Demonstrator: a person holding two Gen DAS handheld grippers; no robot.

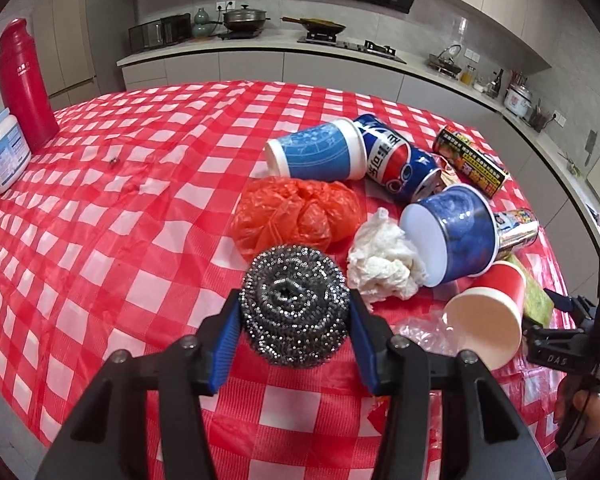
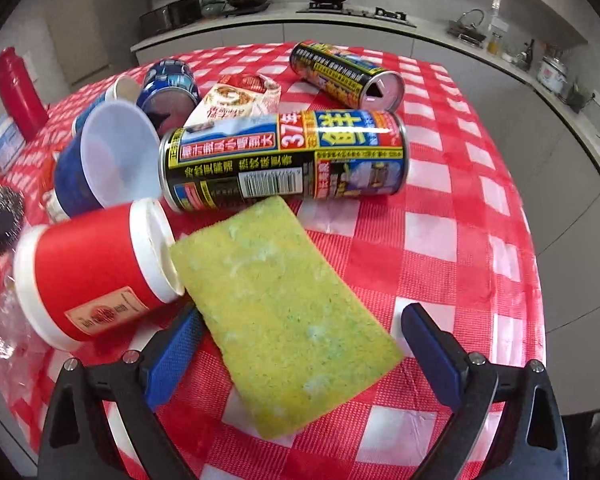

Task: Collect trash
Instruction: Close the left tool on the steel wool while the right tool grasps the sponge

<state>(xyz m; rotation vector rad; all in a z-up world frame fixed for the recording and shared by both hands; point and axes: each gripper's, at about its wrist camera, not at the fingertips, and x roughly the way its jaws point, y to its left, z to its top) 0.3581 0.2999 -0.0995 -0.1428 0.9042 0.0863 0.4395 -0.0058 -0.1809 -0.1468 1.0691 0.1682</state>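
Observation:
My left gripper (image 1: 294, 312) has its blue pads against both sides of a steel wool scourer (image 1: 294, 304) on the red checked tablecloth (image 1: 140, 200); it looks shut on it. My right gripper (image 2: 300, 328) is open, its fingers either side of a yellow-green sponge (image 2: 280, 312) lying flat. Trash lies in a pile: an orange plastic bag (image 1: 296, 214), a crumpled tissue (image 1: 384, 260), blue paper cups (image 1: 320, 152) (image 1: 452, 232), a Pepsi can (image 1: 400, 160), a red paper cup (image 2: 96, 272), and two printed cans (image 2: 284, 160) (image 2: 348, 76).
A red thermos (image 1: 22, 84) and a white tub (image 1: 2, 152) stand at the table's far left. A clear plastic wrapper (image 1: 424, 332) lies by the red cup. A food packet (image 2: 240, 100) lies behind the cans. Kitchen counters run behind the table.

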